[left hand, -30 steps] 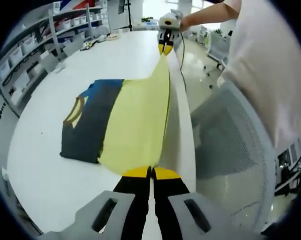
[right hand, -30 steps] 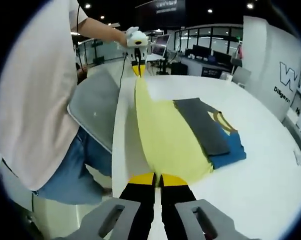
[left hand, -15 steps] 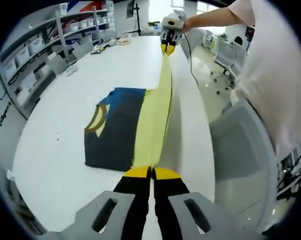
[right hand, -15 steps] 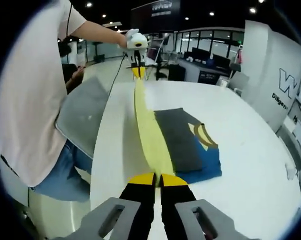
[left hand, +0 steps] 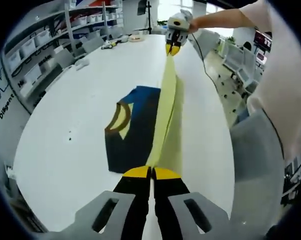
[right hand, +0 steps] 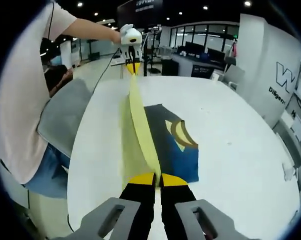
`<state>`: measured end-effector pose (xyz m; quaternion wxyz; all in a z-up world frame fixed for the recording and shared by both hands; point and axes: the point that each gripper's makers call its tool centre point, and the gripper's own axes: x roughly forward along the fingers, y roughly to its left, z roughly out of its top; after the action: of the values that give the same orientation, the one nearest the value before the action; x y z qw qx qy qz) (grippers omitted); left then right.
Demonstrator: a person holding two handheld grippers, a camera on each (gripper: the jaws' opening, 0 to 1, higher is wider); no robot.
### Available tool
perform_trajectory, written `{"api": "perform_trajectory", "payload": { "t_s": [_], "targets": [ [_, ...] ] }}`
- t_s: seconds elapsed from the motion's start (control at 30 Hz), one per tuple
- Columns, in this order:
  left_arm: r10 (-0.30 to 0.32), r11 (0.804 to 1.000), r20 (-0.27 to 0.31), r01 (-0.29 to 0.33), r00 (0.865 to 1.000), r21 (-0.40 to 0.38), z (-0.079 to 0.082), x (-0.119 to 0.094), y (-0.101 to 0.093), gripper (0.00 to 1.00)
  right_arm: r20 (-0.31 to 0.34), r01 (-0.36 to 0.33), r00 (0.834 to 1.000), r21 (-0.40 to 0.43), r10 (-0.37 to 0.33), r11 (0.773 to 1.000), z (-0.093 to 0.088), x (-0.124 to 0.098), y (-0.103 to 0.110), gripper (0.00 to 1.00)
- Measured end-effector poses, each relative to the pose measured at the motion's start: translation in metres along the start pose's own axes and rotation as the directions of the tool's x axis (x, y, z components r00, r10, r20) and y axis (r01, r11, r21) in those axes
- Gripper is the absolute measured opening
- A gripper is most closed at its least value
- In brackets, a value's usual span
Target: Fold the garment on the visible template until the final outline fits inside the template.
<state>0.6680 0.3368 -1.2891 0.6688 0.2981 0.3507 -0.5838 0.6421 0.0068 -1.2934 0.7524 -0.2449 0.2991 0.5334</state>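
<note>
Garment (left hand: 140, 125), navy-blue with yellow inner face: lies on white worktop (left hand: 65, 125). Left tool (left hand: 151, 173) and right tool (right hand: 157, 179) each clamp one end of its lifted yellow edge, stretched taut between them, evidently so the fold lands straight.

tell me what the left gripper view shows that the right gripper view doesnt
Left gripper view: shelving with storage bins along the wall, and small items at the table's far end.

Right gripper view: a dark ceiling with spot lights, a row of windows with desks, and the person's jeans.

Both: the white table, the dark blue garment with its yellow panel lifted taut between the left tongs and the right tongs, both shut on it, and a grey chair.
</note>
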Motion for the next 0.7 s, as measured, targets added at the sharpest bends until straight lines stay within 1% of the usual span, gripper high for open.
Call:
{"api": "perform_trajectory", "payload": {
  "t_s": [0.1, 0.2, 0.23, 0.27, 0.33, 0.37, 0.43, 0.5, 0.53, 0.6, 0.63, 0.7],
  "targets": [
    [-0.004, 0.999, -0.002, 0.004, 1.000, -0.031, -0.002, 0.008, 0.019, 0.00, -0.009, -0.002, 1.000, 0.012, 0.002, 1.000, -0.002, 0.009, -0.018, 0.00],
    [-0.003, 0.998, -0.009, 0.002, 1.000, -0.059, -0.004, 0.016, 0.035, 0.00, -0.014, -0.001, 1.000, 0.031, 0.001, 1.000, -0.005, 0.018, -0.034, 0.00],
    [-0.003, 0.997, -0.007, 0.003, 1.000, -0.072, -0.005, 0.020, 0.042, 0.00, -0.015, 0.000, 1.000, 0.034, 0.001, 0.999, -0.006, 0.020, -0.036, 0.00],
    [0.000, 0.997, -0.007, 0.000, 1.000, -0.081, -0.006, 0.023, 0.048, 0.00, -0.015, 0.004, 1.000, 0.057, -0.003, 0.998, -0.008, 0.026, -0.045, 0.00],
    [0.000, 0.994, -0.009, -0.001, 1.000, -0.109, -0.009, 0.028, 0.059, 0.00, -0.017, 0.006, 1.000, 0.074, -0.005, 0.997, -0.010, 0.032, -0.053, 0.00],
    [0.006, 0.992, -0.010, -0.008, 1.000, -0.128, -0.011, 0.032, 0.067, 0.00, -0.018, 0.006, 1.000, 0.077, -0.005, 0.997, -0.011, 0.035, -0.056, 0.00],
    [0.000, 0.987, -0.006, -0.001, 1.000, -0.159, -0.011, 0.037, 0.074, 0.00, -0.029, 0.008, 1.000, 0.095, -0.005, 0.995, -0.016, 0.044, -0.065, 0.00],
    [0.004, 0.981, -0.007, -0.005, 1.000, -0.193, -0.016, 0.045, 0.088, 0.00, -0.041, 0.009, 0.999, 0.119, -0.004, 0.993, -0.021, 0.052, -0.073, 0.00],
    [-0.008, 0.976, -0.012, 0.005, 1.000, -0.217, -0.019, 0.051, 0.093, 0.00, -0.044, 0.014, 0.999, 0.125, -0.009, 0.992, -0.023, 0.056, -0.078, 0.00],
    [-0.008, 0.977, -0.023, 0.003, 1.000, -0.212, -0.023, 0.058, 0.101, 0.00, -0.051, 0.018, 0.999, 0.156, -0.010, 0.988, -0.028, 0.064, -0.086, 0.00],
    [-0.020, 0.972, -0.031, 0.012, 0.999, -0.234, -0.026, 0.064, 0.104, 0.00, -0.062, 0.023, 0.998, 0.158, -0.013, 0.987, -0.031, 0.069, -0.090, 0.00],
    [-0.018, 0.972, -0.038, 0.008, 0.999, -0.235, -0.028, 0.072, 0.112, 0.00, -0.075, 0.025, 0.997, 0.171, -0.013, 0.985, -0.036, 0.075, -0.096, 0.00]
  ]
}}
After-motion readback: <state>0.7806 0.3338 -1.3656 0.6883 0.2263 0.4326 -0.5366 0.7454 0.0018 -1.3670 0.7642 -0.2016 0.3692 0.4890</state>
